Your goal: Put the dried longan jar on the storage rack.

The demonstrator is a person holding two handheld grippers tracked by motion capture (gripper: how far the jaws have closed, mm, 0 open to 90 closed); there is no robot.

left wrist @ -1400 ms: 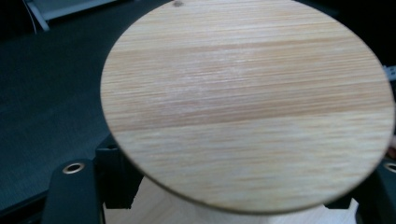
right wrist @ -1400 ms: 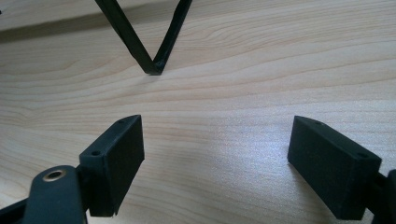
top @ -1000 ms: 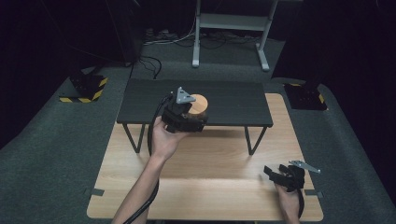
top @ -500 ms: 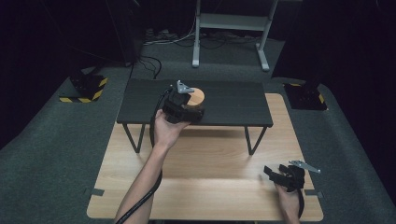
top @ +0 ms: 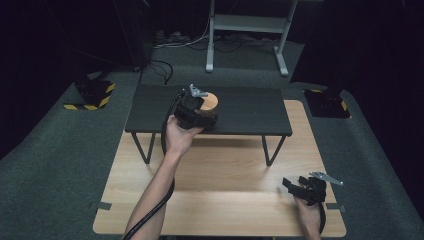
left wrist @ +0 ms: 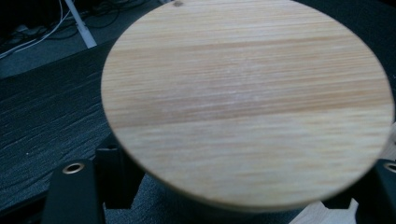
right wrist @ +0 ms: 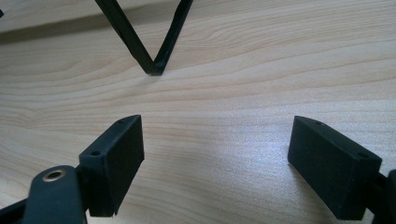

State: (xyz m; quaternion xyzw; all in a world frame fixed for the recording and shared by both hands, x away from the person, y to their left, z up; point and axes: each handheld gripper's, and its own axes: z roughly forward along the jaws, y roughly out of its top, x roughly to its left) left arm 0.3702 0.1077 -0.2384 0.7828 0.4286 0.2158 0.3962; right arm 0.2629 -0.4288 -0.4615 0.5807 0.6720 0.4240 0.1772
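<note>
Gripping a round wooden-topped item, the left hand-held gripper (top: 200, 107) sits over the black raised shelf (top: 250, 112), near its front edge and left of centre. Jaws clenched as tight as they go on the item; in the left gripper view a black jaw shows at each bottom corner, w/ the disc between and above them.

Wooden disc (left wrist: 245, 100): flat, circular, light bamboo-type grain. Face turned up toward the gripper cam and tilted slightly, grain running approx. left-right in the left gripper view. No long axis to the disc itself, being round. Beneath it a darker body is partly visible, so it may be a lid on a container; can't tell what the body is, nor any contents. In the high view the disc (top: 210, 101) shows just right of the gripper body, above the shelf top; contact w/ the shelf can't be judged.

Right hand-held gripper (top: 300, 187) rests low at the near right of the wooden surface (top: 225, 170), well apart from the shelf. Jaws released, wide gap, nothing between them; bare wood grain below. One V-shaped shelf leg (right wrist: 152, 56) stands ahead of it in the right gripper view.
</note>
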